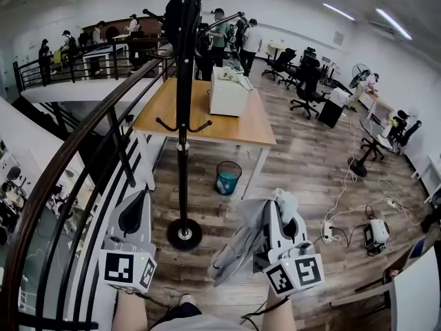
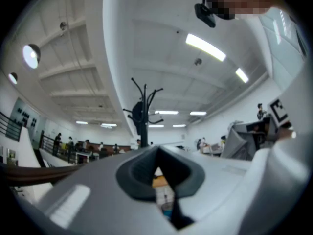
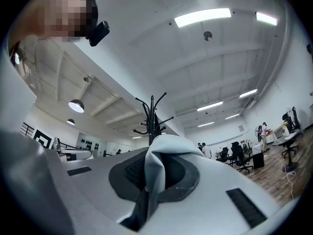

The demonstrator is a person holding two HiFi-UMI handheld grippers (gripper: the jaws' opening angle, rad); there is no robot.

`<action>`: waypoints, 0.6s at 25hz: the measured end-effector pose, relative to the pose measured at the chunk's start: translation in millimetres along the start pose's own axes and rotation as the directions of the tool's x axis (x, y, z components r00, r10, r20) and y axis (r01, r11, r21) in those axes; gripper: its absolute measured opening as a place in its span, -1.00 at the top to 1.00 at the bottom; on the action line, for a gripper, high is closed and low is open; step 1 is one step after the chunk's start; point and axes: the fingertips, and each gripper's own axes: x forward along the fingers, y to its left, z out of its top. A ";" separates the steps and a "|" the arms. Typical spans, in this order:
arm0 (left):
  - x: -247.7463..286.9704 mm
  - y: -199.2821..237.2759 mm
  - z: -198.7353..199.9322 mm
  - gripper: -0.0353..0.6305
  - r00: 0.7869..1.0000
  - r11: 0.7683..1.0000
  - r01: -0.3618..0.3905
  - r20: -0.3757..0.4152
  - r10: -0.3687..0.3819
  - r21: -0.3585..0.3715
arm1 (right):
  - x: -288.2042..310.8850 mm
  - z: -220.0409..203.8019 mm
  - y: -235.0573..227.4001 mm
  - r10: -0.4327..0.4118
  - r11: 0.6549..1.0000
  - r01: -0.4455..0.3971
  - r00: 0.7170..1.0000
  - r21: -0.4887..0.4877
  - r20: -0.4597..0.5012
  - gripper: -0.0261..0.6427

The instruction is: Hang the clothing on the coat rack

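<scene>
Right gripper (image 1: 279, 209) clamped on fold of grey garment (image 1: 238, 243), cloth hanging low beside it, likely carried ready for lift to hook. Left gripper (image 1: 133, 211) closed on nothing, held aside, apparently spare. Coat rack (image 1: 183, 116) stands just ahead, between person and wooden table (image 1: 258, 126). Count: one grey garment, one rack, two grippers, one dark item (image 1: 172, 16) already hanging near rack top, one blue bin (image 1: 228, 177)

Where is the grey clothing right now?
In the head view, the grey clothing hangs pinched in the right gripper, low and right of centre, just right of the base of the coat rack.
</scene>
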 end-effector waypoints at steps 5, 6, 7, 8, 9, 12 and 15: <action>34.4 24.3 -13.4 0.87 1.000 1.000 0.022 0.009 -0.022 -0.002 | 37.6 -12.5 -0.7 -0.015 1.000 0.015 1.000 -0.010 0.012 0.90; 40.8 30.1 -14.3 0.87 1.000 1.000 0.026 0.010 -0.026 -0.003 | 45.8 -13.7 0.4 -0.017 1.000 0.018 1.000 -0.012 0.012 0.90; 47.1 35.7 -14.8 0.87 1.000 1.000 0.029 0.010 -0.029 -0.004 | 53.8 -14.4 1.4 -0.019 1.000 0.020 1.000 -0.014 0.012 0.90; 53.1 40.7 -15.4 0.87 0.999 0.999 0.032 0.011 -0.032 -0.006 | 61.1 -15.2 2.0 -0.022 1.000 0.022 1.000 -0.015 0.012 0.90; 58.8 44.7 -16.5 0.87 0.999 0.999 0.036 0.011 -0.036 -0.007 | 67.2 -16.4 2.0 -0.025 1.000 0.025 1.000 -0.016 0.013 0.90; 71.8 52.8 -21.6 0.87 0.999 0.999 0.050 0.008 -0.050 -0.008 | 79.2 -22.2 1.9 -0.035 0.999 0.035 0.999 -0.018 0.011 0.90; 79.1 60.6 -23.4 0.87 0.998 0.998 0.055 0.015 -0.055 -0.013 | 89.2 -25.9 4.5 -0.038 0.999 0.038 0.999 -0.026 0.007 0.90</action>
